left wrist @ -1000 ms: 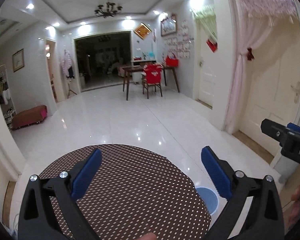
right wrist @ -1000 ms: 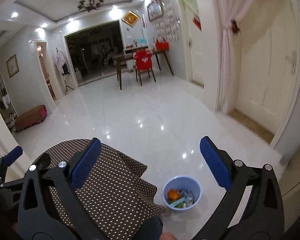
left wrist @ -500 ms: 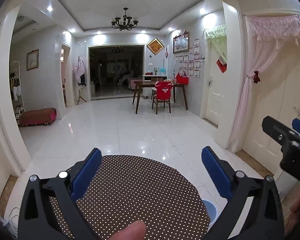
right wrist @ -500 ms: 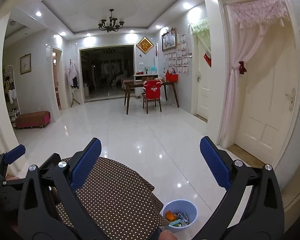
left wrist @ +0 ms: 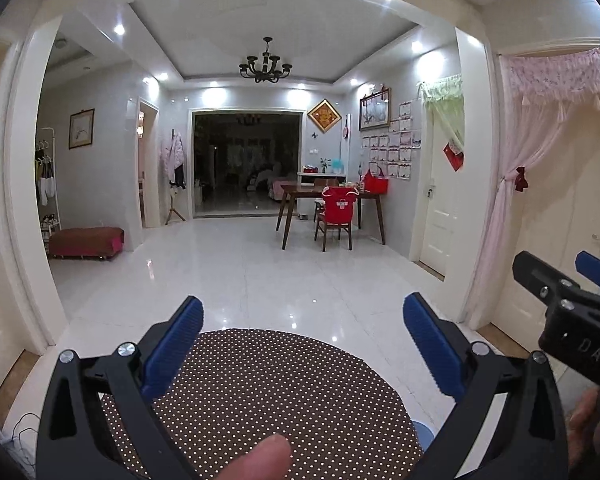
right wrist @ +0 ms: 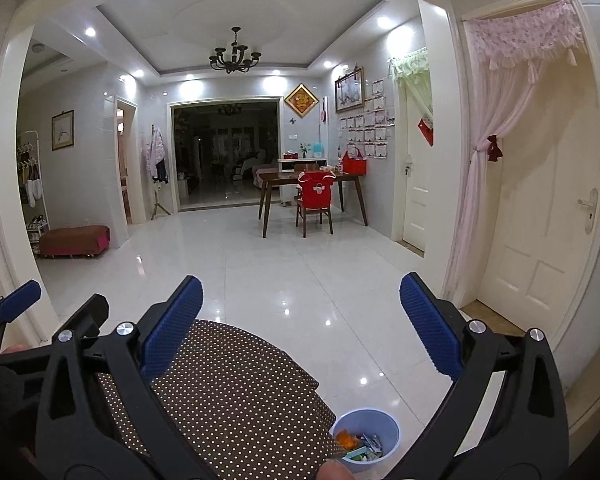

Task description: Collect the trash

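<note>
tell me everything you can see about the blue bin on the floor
The blue bin is a small round pail of pale blue, plastic-looking material, standing upright and open-topped on the glossy white floor. It sits beside the polka-dot tablecloth, whose hanging edge overlaps its left rim in the right wrist view. Inside lies mixed trash: something orange plus crumpled wrappers in white and green. In the left wrist view only a sliver of its rim peeks past the cloth. Neither gripper touches it.
</note>
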`<state>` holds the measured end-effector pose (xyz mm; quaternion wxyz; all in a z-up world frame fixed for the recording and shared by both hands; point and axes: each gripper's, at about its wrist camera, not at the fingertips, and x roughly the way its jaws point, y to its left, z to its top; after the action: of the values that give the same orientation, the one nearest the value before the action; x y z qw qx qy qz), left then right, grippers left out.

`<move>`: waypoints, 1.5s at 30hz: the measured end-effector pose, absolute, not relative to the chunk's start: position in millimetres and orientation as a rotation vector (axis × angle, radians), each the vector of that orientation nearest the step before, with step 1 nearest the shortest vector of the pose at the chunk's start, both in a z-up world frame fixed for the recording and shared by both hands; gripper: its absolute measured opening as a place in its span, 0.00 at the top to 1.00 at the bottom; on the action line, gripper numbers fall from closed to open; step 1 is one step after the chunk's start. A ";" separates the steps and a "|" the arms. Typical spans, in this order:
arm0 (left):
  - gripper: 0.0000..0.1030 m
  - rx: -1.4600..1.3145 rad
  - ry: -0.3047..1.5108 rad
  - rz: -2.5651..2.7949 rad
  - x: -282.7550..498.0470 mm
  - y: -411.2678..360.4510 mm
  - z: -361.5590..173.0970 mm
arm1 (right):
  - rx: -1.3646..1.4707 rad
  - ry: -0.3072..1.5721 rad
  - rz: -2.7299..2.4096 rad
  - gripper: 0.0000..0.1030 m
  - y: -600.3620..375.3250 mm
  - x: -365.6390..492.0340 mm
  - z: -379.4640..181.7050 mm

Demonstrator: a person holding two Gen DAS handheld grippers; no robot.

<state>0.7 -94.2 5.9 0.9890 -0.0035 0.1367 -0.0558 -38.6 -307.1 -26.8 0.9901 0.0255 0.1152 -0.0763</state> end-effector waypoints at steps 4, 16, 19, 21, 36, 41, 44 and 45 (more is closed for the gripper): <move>0.05 0.000 0.283 -0.110 0.9 -92.8 6.1 | 0.052 0.231 -0.155 0.06 -310.1 -38.6 -27.7; 0.05 0.000 0.289 -0.111 5.2 -100.8 5.4 | 0.060 0.239 -0.161 0.06 -312.3 -38.3 -31.3; 0.05 0.004 0.287 -0.111 4.6 -102.9 4.9 | 0.062 0.240 -0.161 0.06 -314.4 -39.4 -31.1; 0.05 0.007 0.287 -0.113 4.4 -98.8 2.2 | 0.063 0.240 -0.160 0.06 -314.4 -39.5 -31.0; 0.05 0.011 0.294 -0.120 6.2 -95.5 -1.6 | 0.065 0.252 -0.161 0.06 -314.1 -35.0 -28.5; 0.05 0.007 0.279 -0.115 6.4 -92.2 -2.4 | 0.068 0.259 -0.163 0.06 -312.3 -31.7 -27.8; 0.05 0.009 0.282 -0.112 8.2 -89.9 -4.2 | 0.068 0.263 -0.164 0.06 -311.0 -29.5 -27.9; 0.05 0.009 0.284 -0.111 8.8 -89.0 -5.2 | 0.069 0.265 -0.164 0.06 -310.2 -29.0 -28.9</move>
<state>8.8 -89.0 -5.2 0.9884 0.0044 0.1416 -0.0552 -29.0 -310.2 -28.9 0.9873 0.0341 0.1318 -0.0814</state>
